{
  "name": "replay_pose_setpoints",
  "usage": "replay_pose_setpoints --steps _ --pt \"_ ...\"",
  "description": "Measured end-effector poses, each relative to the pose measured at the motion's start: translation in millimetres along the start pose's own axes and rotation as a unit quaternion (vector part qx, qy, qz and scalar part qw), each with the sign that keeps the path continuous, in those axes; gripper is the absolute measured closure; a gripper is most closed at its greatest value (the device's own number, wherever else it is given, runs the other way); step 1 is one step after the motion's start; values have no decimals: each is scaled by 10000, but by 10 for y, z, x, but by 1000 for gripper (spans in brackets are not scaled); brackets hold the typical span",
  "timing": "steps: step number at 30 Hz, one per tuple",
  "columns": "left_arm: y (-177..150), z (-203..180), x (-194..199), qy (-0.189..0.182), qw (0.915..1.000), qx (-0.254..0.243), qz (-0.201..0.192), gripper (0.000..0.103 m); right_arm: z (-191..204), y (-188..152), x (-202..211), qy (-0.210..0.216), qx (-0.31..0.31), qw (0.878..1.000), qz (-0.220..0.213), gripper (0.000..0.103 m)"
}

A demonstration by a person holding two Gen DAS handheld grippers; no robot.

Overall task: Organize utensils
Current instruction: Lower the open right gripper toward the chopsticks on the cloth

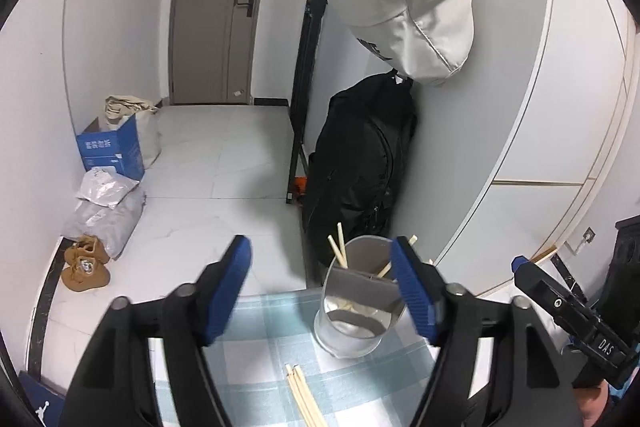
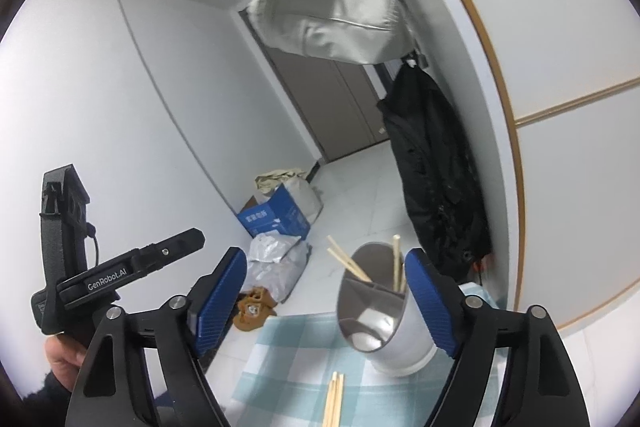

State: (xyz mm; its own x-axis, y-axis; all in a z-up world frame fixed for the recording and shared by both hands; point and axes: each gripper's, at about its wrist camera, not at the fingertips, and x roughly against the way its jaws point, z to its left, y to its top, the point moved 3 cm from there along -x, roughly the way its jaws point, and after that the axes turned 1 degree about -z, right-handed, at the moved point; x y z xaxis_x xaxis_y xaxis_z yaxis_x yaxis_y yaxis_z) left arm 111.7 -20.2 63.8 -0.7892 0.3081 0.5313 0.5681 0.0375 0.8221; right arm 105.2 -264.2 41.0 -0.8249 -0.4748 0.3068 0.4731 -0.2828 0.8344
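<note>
A shiny metal utensil holder (image 1: 354,311) stands on the blue-and-white checked tablecloth (image 1: 260,359) near its far edge, with several wooden chopsticks (image 1: 339,251) standing in it. More wooden chopsticks (image 1: 304,397) lie flat on the cloth in front of it. My left gripper (image 1: 324,291) is open and empty, above the cloth just before the holder. In the right wrist view the holder (image 2: 380,319) with its chopsticks (image 2: 349,263) sits between the fingers of my right gripper (image 2: 332,307), which is open and empty; the loose chopsticks (image 2: 335,401) lie below.
The other gripper shows at the right edge of the left wrist view (image 1: 568,311) and at the left of the right wrist view (image 2: 120,275). Beyond the table are a black backpack (image 1: 360,163), a hanging beige bag (image 1: 412,3), a blue box (image 1: 112,151), plastic bags (image 1: 108,203) and brown shoes (image 1: 84,263).
</note>
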Motion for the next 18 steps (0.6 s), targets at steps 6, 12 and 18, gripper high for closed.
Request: replay_pose_setpoints --steps 6,12,18 --pt "-213 32 78 172 9998 -21 -40 31 170 -214 96 -155 386 9988 -240 7" --pt "-451 81 117 380 9992 -24 -133 20 280 -450 144 -264 717 9964 -373 0" --pt "-699 117 83 480 9986 -79 -186 20 328 -707 62 -337 933 9950 -83 0"
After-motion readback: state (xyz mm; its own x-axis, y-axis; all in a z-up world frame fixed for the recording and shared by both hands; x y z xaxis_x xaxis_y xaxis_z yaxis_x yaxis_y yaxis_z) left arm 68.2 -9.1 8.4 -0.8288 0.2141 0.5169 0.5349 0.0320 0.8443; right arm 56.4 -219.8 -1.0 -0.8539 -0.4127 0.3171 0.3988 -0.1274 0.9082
